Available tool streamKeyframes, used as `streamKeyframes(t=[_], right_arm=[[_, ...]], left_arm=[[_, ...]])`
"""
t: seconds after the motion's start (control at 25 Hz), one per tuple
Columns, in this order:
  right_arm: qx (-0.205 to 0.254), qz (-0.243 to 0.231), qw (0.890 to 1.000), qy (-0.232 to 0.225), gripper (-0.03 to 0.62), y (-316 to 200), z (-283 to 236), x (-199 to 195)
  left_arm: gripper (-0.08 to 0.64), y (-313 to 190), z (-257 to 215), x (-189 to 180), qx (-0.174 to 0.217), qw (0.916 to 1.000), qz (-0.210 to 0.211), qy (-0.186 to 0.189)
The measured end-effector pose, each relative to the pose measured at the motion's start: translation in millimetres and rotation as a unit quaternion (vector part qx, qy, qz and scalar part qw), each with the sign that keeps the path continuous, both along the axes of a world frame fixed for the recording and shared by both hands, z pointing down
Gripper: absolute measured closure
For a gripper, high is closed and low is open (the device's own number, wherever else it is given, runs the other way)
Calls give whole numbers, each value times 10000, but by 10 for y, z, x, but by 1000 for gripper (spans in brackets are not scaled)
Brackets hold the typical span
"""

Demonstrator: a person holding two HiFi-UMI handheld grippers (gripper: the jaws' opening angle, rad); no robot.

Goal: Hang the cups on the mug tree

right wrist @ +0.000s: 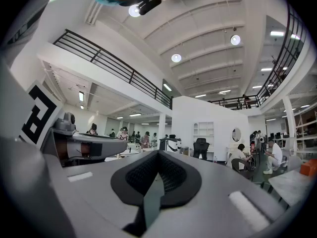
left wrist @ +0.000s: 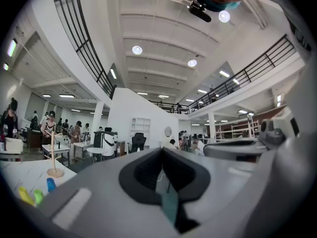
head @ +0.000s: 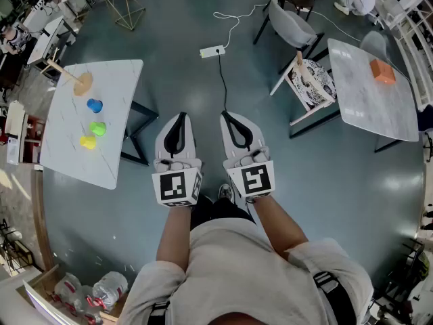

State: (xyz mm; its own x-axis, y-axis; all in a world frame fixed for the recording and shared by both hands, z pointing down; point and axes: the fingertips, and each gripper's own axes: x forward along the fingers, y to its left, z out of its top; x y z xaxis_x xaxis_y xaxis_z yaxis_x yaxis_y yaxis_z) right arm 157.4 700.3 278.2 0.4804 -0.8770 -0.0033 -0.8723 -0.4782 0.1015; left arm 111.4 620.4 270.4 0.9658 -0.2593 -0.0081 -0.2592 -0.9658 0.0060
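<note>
In the head view a white marble table [head: 115,87] stands to my left. On it lie a blue cup [head: 95,105], a green cup [head: 99,128] and a yellow cup [head: 88,141] in a row. A wooden mug tree [head: 76,80] stands behind them, with no cup on it. My left gripper [head: 179,116] and right gripper [head: 229,116] are held side by side over the floor, well right of the table, both shut and empty. The left gripper view shows the mug tree [left wrist: 53,155] and the cups [left wrist: 38,192] low at the far left.
A second marble table [head: 375,90] with an orange box [head: 382,70] is at the right, with a chair [head: 304,80] beside it. A power strip [head: 212,51] and its cable lie on the floor ahead. A crate of bottles [head: 88,293] sits at lower left.
</note>
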Motion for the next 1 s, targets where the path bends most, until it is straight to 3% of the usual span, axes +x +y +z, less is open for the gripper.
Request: streamKeyframes(t=[0.32, 0.8, 1.0], right_arm=[[14, 87, 9998, -162, 594, -525, 11, 74], [214, 351, 9988, -276, 592, -1420, -104, 128], [173, 236, 9994, -207, 592, -1749, -145, 67]], left_arm=[[558, -525, 127, 63, -240, 9997, 46, -72], [558, -1342, 34, 82, -196, 9990, 389, -46], [558, -1670, 7, 42, -230, 9993, 290, 15]])
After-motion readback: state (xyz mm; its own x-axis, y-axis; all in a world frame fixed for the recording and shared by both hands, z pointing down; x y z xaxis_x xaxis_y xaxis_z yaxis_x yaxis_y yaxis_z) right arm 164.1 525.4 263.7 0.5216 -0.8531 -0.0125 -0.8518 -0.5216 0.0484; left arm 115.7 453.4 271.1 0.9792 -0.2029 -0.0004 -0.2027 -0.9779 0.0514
